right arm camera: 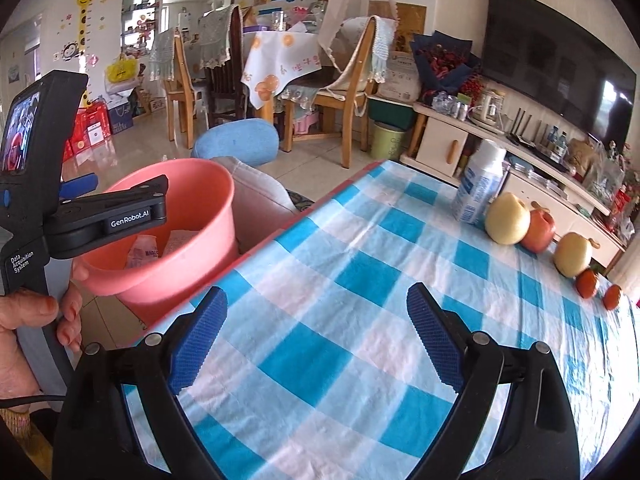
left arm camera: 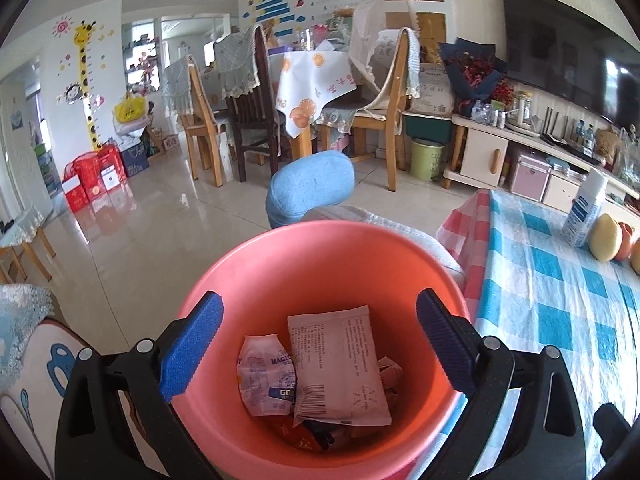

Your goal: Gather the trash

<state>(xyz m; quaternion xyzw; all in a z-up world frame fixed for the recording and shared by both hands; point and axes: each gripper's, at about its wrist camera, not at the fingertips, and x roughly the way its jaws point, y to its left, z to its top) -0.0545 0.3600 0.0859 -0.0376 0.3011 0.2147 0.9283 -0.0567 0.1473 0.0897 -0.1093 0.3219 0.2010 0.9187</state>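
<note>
Checked tablecloth (right arm camera: 360, 280) bare beneath wide, empty right gripper (right arm camera: 316, 332); left gripper (left arm camera: 320, 344) clamped across light, stiff pink bin (left arm camera: 320, 264), flimsy wrappers (left arm camera: 340, 364) inside.

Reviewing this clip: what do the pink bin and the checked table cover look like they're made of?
The pink bin looks like moulded plastic with a matte to satin finish: even colour, a thin smooth wall and a rolled rim. The checked table cover looks like thin plastic sheeting or coated cloth: fine crinkles and a faint sheen. Which of the two, the pictures leave open.
</note>
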